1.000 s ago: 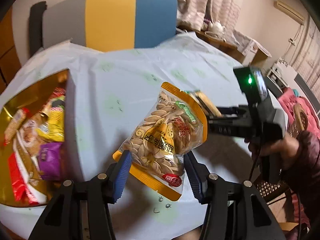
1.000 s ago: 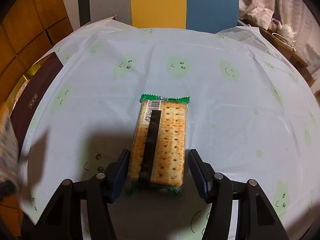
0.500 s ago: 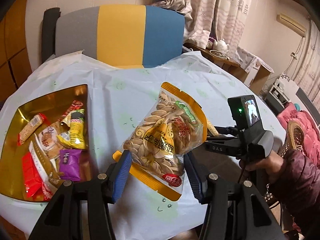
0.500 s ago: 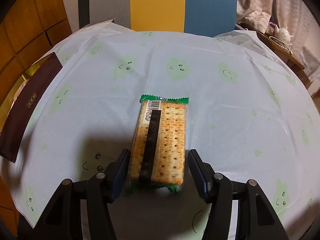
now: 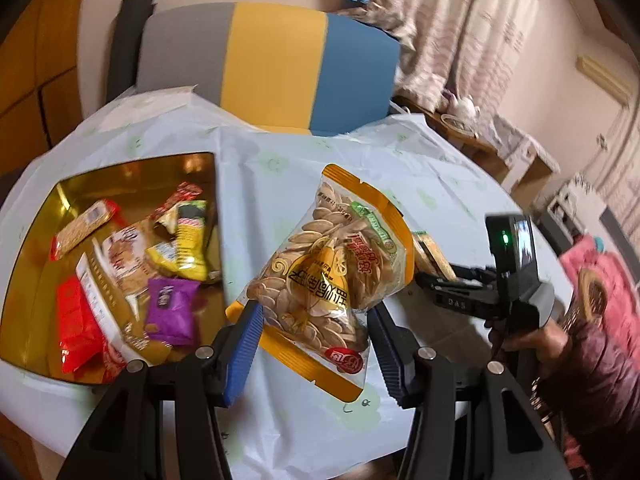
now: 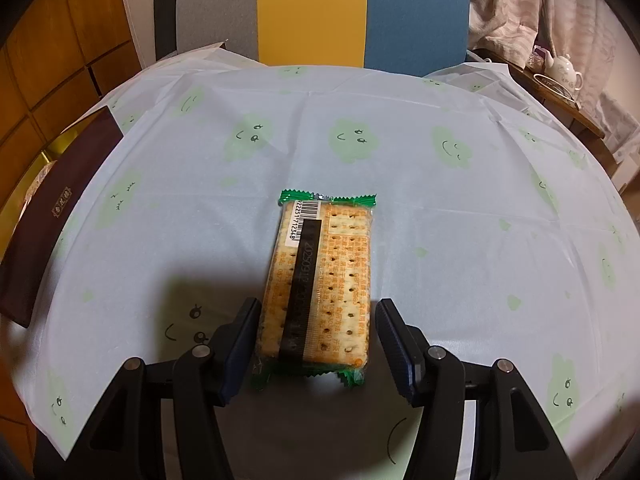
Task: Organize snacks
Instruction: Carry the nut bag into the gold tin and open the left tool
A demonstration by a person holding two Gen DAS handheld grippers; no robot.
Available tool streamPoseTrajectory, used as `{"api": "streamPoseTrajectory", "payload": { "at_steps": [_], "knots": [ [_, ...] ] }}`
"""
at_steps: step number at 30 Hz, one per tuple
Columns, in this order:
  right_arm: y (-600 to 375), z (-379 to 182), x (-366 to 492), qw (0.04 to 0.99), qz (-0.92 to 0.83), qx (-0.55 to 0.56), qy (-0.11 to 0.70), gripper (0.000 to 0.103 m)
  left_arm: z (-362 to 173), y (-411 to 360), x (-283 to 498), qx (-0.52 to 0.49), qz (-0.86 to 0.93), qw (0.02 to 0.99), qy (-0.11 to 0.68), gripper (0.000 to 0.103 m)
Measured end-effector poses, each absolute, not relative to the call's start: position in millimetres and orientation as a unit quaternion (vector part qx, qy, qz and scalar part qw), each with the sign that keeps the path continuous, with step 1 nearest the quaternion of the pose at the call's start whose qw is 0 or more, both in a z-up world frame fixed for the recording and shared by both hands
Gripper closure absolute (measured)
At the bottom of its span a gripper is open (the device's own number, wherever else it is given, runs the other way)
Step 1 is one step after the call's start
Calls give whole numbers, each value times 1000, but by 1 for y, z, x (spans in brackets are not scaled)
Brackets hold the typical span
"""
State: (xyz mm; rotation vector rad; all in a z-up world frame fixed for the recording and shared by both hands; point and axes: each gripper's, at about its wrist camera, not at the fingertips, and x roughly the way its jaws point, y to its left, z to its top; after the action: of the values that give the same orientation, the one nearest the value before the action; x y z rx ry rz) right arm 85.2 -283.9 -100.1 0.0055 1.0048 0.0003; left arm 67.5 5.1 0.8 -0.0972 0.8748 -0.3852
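Note:
My left gripper (image 5: pixel 314 342) is shut on an orange bag of seeds (image 5: pixel 336 272) and holds it above the table, just right of the gold tray (image 5: pixel 44 216). The tray holds several wrapped snacks, among them a purple packet (image 5: pixel 172 308) and a red one (image 5: pixel 76 328). My right gripper (image 6: pixel 314 340) has its jaws around a green-edged cracker pack (image 6: pixel 320 280); the left pad touches it, the right pad stands slightly off. The pack seems raised a little above the cloth. The right gripper also shows in the left wrist view (image 5: pixel 460 292).
A round table with a pale cloth printed with green faces (image 6: pixel 440 184). A chair with grey, yellow and blue panels (image 6: pixel 320 12) stands behind it. The tray's dark outer wall (image 6: pixel 36 232) shows at the left of the right wrist view. A side table with a teapot (image 6: pixel 560 72) is at the right.
My left gripper has carried the seed bag leftward and higher, bringing the whole gold tray into view. The right gripper and cracker pack have hardly moved.

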Motion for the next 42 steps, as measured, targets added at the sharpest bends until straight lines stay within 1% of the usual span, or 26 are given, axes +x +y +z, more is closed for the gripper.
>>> {"api": "streamPoseTrajectory", "payload": {
  "at_steps": [7,11,14,17,23,27,36,42],
  "knots": [
    [-284,-100,85,877,1,5,480,43,7,93,69,-139,-101,895,412,48],
    [-284,-100,84,878,2,8,479,43,4,158,66,-220,-34,887,406,48],
    [-285,-100,83,878,3,9,478,43,-2,188,63,-254,2,879,402,48],
    [-286,-100,83,879,2,10,477,43,-8,200,66,-271,14,873,404,48],
    [-285,-100,83,879,1,8,477,43,-23,185,99,-254,8,868,426,47],
    [-285,-99,83,879,0,11,477,43,-36,174,119,-213,49,862,458,45],
    [-285,-99,83,880,0,11,475,43,-41,172,107,-186,69,867,458,44],
    [-284,-100,81,881,-7,11,473,43,-36,158,93,-152,82,872,458,44]
  ]
}}
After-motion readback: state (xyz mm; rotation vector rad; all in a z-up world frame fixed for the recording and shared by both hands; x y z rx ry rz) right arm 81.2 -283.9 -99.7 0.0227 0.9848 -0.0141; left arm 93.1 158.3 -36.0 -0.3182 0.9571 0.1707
